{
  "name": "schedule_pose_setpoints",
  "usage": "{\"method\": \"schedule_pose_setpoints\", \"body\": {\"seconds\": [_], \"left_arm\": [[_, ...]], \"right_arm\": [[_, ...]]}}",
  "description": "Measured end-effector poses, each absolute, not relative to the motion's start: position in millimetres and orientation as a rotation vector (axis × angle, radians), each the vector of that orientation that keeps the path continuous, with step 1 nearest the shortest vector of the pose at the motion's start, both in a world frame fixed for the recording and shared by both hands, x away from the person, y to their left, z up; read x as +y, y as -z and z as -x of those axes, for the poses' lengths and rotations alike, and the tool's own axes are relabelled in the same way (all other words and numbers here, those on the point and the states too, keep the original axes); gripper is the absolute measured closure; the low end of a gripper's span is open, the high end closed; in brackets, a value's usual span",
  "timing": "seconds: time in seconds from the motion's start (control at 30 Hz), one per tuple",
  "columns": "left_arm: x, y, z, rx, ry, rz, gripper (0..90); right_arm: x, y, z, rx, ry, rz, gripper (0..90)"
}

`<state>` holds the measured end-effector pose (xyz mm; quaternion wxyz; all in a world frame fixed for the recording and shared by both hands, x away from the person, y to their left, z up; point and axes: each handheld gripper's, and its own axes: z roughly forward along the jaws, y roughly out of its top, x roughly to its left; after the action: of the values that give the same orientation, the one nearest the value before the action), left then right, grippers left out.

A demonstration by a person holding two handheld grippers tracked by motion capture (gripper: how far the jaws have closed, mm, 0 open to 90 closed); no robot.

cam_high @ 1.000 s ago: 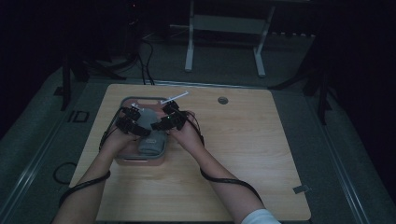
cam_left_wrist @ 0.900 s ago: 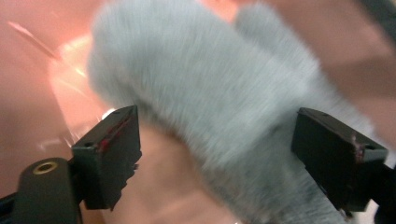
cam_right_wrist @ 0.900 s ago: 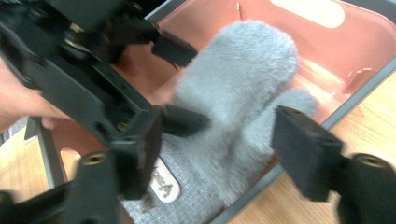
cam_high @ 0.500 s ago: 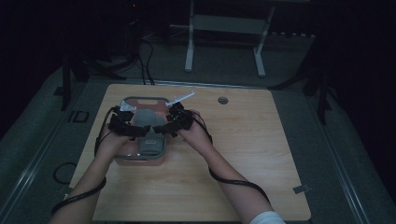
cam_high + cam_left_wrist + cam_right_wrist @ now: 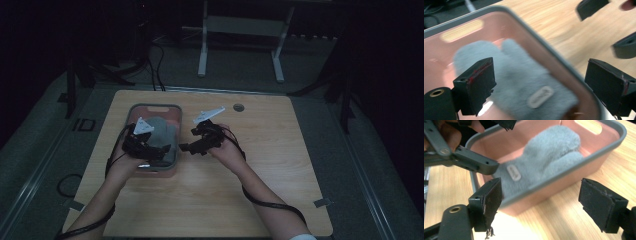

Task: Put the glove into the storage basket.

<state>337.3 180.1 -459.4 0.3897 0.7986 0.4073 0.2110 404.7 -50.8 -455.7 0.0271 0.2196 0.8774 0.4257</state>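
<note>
The grey mitten (image 5: 549, 157) already lies inside the pink bin (image 5: 172, 162) near the bench's (image 5: 260, 200) far-left corner, both claws (image 5: 150, 150) (image 5: 192, 146) gaping empty, so little looks left.

A: The grey mitten (image 5: 524, 82) is smeared with blur here, and its small label (image 5: 540, 93) can't be read.

B: Agreed. Its cuff runs off the bottom edge, and the pink tub (image 5: 564, 182) partly hides its lower side.
</note>
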Motion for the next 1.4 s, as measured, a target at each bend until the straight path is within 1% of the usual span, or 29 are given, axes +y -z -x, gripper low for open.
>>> {"method": "schedule_pose_setpoints", "body": {"seconds": [0.13,0.47,0.63,0.67,0.73,0.93,0.97,1.07,1.17,1.4], "left_arm": [[162,460,-327,0.958,-0.502,-2.026,9.8],[133,469,-312,0.845,-0.426,-2.014,9.9],[119,475,-308,0.81,-0.41,-2.024,9.9],[116,476,-308,0.801,-0.405,-2.025,9.9],[111,480,-307,0.787,-0.387,-2.028,9.9],[95,492,-303,0.727,-0.349,-2.031,9.9],[92,495,-303,0.715,-0.342,-2.033,9.9],[81,505,-301,0.696,-0.309,-2.063,9.9],[72,513,-299,0.673,-0.304,-2.086,9.9],[62,525,-296,0.646,-0.265,-2.087,9.9]], "right_arm": [[-68,460,-396,2.721,-1.304,-0.647,18.7],[-107,466,-381,2.706,-1.313,-0.615,18.7],[-128,472,-374,2.695,-1.313,-0.639,18.7],[-137,476,-372,2.692,-1.299,-0.646,18.7],[-140,478,-371,2.692,-1.298,-0.649,18.7],[-167,494,-366,2.692,-1.274,-0.68,18.8],[-176,500,-364,2.693,-1.26,-0.688,18.8],[-186,507,-361,2.694,-1.249,-0.707,18.8],[-198,514,-357,2.69,-1.248,-0.714,18.7],[-218,528,-348,2.672,-1.291,-0.719,18.8]]}}
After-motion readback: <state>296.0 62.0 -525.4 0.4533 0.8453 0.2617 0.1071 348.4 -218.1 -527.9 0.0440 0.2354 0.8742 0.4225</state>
